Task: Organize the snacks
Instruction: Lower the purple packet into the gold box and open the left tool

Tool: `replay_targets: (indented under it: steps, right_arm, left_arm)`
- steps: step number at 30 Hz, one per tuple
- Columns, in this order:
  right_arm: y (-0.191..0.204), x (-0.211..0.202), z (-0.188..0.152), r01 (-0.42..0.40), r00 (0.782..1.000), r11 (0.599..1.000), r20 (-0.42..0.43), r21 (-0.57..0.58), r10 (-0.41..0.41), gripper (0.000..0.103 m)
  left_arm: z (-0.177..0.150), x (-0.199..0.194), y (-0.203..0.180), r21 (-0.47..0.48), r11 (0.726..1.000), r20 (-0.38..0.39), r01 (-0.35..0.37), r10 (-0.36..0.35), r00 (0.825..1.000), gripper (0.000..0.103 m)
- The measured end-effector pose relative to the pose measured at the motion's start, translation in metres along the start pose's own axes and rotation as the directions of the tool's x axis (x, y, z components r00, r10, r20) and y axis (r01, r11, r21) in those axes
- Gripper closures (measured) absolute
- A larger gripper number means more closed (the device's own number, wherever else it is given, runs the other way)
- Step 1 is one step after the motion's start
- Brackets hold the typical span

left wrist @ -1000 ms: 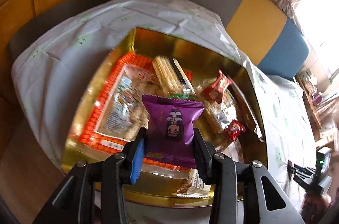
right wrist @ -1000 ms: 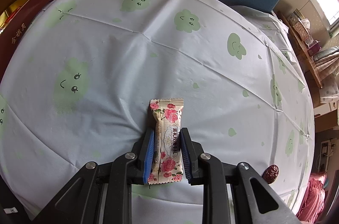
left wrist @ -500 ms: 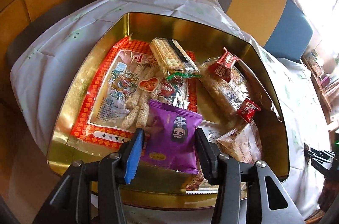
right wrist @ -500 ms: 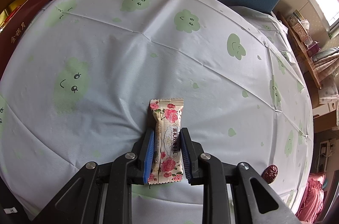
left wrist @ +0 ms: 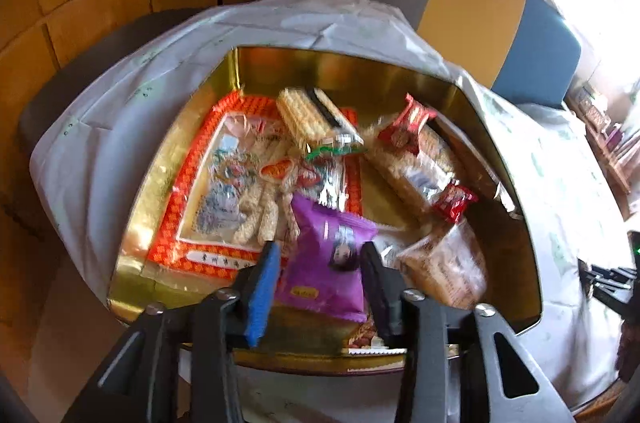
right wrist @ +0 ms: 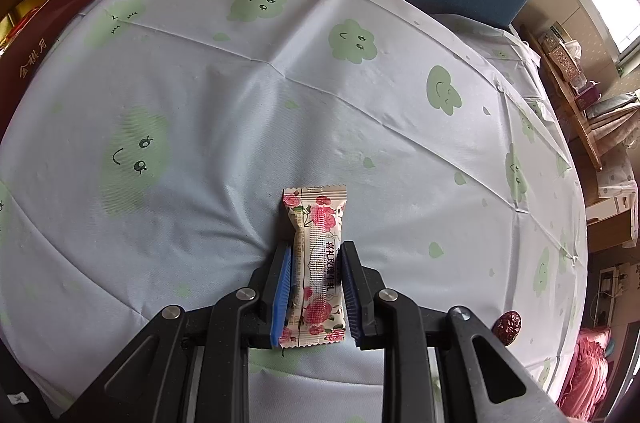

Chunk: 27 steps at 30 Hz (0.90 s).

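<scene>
Counter (right wrist: 280,95) under a white cloth printed with green clouds. Gold box (left wrist: 400,79) on it, filled with wrapped snacks. Left gripper (left wrist: 320,271) above the box's near edge, fingers closing around a purple packet (left wrist: 328,263) that lies among those snacks. Right gripper (right wrist: 316,287) clamped narrowly on a rose-printed candy (right wrist: 318,263) resting on the cloth. Red date (right wrist: 507,326) lies apart to its right.

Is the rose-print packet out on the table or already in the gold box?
Out. The rose packet lies on the tablecloth, the right gripper shut on it; no box is under it.
</scene>
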State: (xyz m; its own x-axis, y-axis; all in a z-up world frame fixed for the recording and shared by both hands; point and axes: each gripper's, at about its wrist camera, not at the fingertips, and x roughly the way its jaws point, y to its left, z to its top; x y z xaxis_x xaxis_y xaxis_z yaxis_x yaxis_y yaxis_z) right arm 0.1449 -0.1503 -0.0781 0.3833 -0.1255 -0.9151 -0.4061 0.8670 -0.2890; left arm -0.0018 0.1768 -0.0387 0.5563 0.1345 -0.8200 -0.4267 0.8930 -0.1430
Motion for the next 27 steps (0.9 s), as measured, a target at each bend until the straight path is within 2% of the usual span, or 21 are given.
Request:
replay_targets:
  steps: [4, 11, 20, 27]
  right_arm:
    - [0.0, 0.0, 0.0, 0.002, 1.0, 1.0, 0.0, -0.002, -0.002, 0.078]
    - [0.003, 0.0, 0.0, 0.009, 1.0, 1.0, 0.001, -0.009, -0.009, 0.078]
    - [0.003, 0.0, 0.0, 0.014, 1.0, 1.0, 0.002, -0.009, -0.014, 0.078]
    - [0.004, -0.001, 0.0, 0.023, 1.0, 1.0, 0.003, -0.007, -0.023, 0.078]
  left_arm:
    - [-0.005, -0.001, -0.006, 0.015, 1.0, -0.017, 0.021, -0.021, 1.0, 0.066]
    - [-0.01, -0.005, -0.006, 0.001, 1.0, -0.027, 0.002, -0.002, 1.0, 0.065]
    - [-0.011, -0.021, -0.011, 0.037, 0.997, 0.059, -0.061, 0.059, 0.997, 0.065]
    - [-0.01, -0.026, -0.01, 0.039, 0.996, 0.088, -0.086, 0.082, 0.993, 0.064]
